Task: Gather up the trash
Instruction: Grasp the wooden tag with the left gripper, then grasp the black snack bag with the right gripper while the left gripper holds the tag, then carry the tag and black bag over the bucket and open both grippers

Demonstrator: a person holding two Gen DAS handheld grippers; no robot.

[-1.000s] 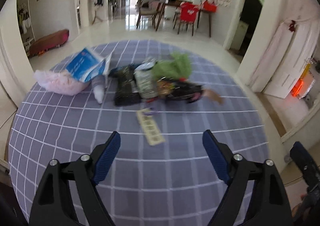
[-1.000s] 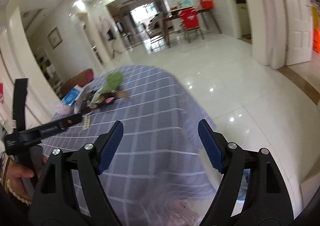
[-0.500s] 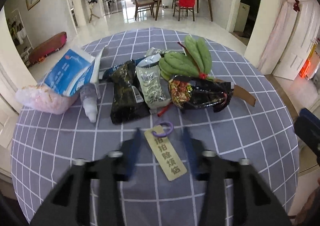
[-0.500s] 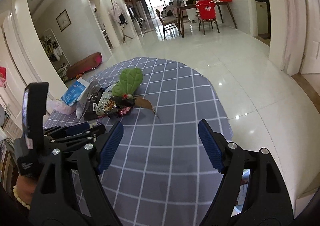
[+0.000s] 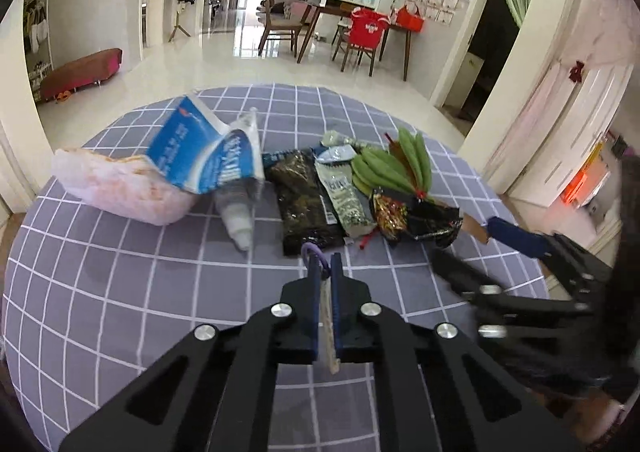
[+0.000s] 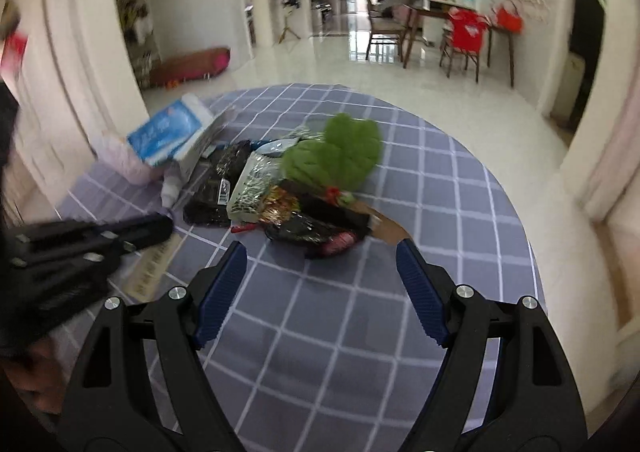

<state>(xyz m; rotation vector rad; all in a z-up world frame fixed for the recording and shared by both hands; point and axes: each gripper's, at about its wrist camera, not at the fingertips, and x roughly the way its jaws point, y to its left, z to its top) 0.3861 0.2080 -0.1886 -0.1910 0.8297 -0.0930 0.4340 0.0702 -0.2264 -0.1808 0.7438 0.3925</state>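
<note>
Left wrist view: the left gripper (image 5: 325,272) clamps a flat tan tag (image 5: 329,336) edge-on above the grid-patterned tablecloth (image 5: 160,292), just short of a litter pile (image 5: 320,196). Right wrist view: the right gripper (image 6: 320,284) hangs spread wide and empty before a dark wrapper (image 6: 316,228) and green leaf (image 6: 340,156).

left claw (image 5: 326,276) now clamped on tag (image 5: 329,326), lifted

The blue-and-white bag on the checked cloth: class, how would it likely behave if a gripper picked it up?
The bag looks crumpled and torn open, so it would probably flop and sag rather than hold its shape. It seems thin and nearly empty, so likely light. Its glossy film may slip between the pads.
</note>
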